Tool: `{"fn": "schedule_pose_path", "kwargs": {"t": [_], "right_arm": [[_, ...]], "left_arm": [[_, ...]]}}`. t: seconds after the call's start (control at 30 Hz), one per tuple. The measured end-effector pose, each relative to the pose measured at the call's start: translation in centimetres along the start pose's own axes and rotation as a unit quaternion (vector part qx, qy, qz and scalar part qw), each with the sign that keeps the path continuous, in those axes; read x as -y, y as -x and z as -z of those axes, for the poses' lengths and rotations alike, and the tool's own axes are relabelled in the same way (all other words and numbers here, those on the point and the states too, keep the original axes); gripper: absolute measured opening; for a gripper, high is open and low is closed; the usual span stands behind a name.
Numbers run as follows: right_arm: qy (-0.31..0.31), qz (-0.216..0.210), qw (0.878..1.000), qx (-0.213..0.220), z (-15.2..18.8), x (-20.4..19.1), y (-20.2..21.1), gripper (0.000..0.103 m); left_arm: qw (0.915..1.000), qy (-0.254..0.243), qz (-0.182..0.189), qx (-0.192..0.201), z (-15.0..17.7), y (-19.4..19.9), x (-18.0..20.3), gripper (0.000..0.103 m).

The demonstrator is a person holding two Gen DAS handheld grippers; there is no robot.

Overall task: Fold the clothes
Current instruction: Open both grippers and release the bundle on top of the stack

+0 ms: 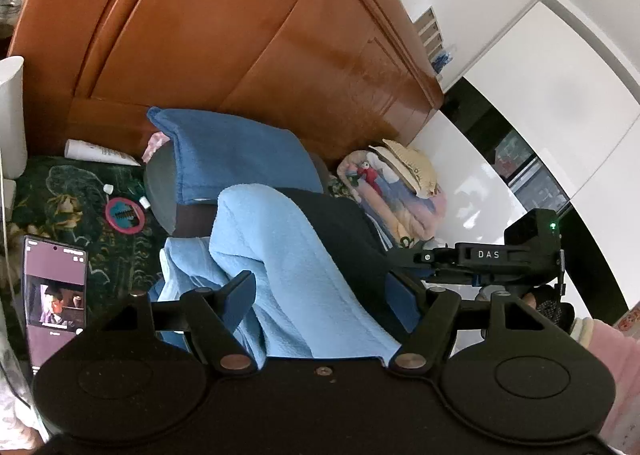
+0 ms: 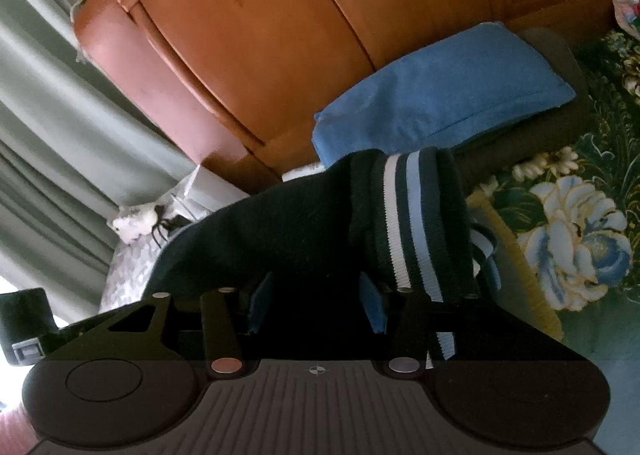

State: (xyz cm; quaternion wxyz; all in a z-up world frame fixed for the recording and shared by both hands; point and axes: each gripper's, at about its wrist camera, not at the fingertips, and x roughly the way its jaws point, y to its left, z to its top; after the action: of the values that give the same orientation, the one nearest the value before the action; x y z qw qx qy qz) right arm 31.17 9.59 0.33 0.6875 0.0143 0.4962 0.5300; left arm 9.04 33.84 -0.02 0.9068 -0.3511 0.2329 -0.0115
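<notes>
We find the left gripper (image 1: 324, 295) with its jaws standing wide apart. A light blue towel (image 1: 280, 255) drapes between and across them, but neither blue pad presses on it that we can see. The towel lies partly over a dark navy garment (image 1: 344, 231), which sits at the middle of the bed on a dark green floral bedspread (image 1: 60, 195).

From the right wrist view, the right gripper (image 2: 316, 307) has its jaws partly open. The navy garment fills the space between them, and its ribbed band with white and pale blue stripes (image 2: 416, 223) runs down past the right-hand pad. The cloth there is too dark for us to tell whether the pads grip it or merely stand beside it.

Behind the garments, a darker blue towel (image 1: 236, 151) rests over a grey pillow (image 1: 160, 191), against the wooden headboard (image 1: 240, 35). In the left wrist view the right gripper's body appears at the right edge, with a gloved hand (image 1: 548, 303) and a pink sleeve (image 1: 612, 367) behind it.

A phone (image 1: 54, 295) with a lit screen lies on the bedspread at the left, near a round pink item (image 1: 124, 215) and a white tube (image 1: 100, 153). A straw hat (image 1: 412, 167) sits on folded pastel bedding (image 1: 400, 199) beside the headboard. Grey-green curtains (image 2: 60, 115) hang left of the bed in the right wrist view.
</notes>
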Motion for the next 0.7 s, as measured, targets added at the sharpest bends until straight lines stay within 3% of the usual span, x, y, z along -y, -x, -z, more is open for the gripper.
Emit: {"fn": "schedule_pose_path", "kwargs": {"t": [0.3,0.43,0.57,0.7], "right_arm": [[-0.005,0.002,0.999,0.035,-0.2,-0.7,2.0,0.05],[0.002,0.016,0.997,0.078,1.1,-2.0,4.8,0.056],[0.011,0.046,0.994,0.096,4.3,-3.2,7.5,0.062],[-0.022,0.059,0.994,0.09,8.7,-3.3,9.5,0.067]], "left_arm": [[0.9999,-0.004,-0.008,0.014,-0.3,1.6,0.4,0.072],[0.9986,-0.018,-0.033,0.036,0.2,3.2,1.6,0.084],[0.9991,-0.018,-0.039,-0.004,1.8,3.4,2.4,0.085],[0.9975,-0.001,-0.059,-0.037,4.4,3.8,3.7,0.089]]}}
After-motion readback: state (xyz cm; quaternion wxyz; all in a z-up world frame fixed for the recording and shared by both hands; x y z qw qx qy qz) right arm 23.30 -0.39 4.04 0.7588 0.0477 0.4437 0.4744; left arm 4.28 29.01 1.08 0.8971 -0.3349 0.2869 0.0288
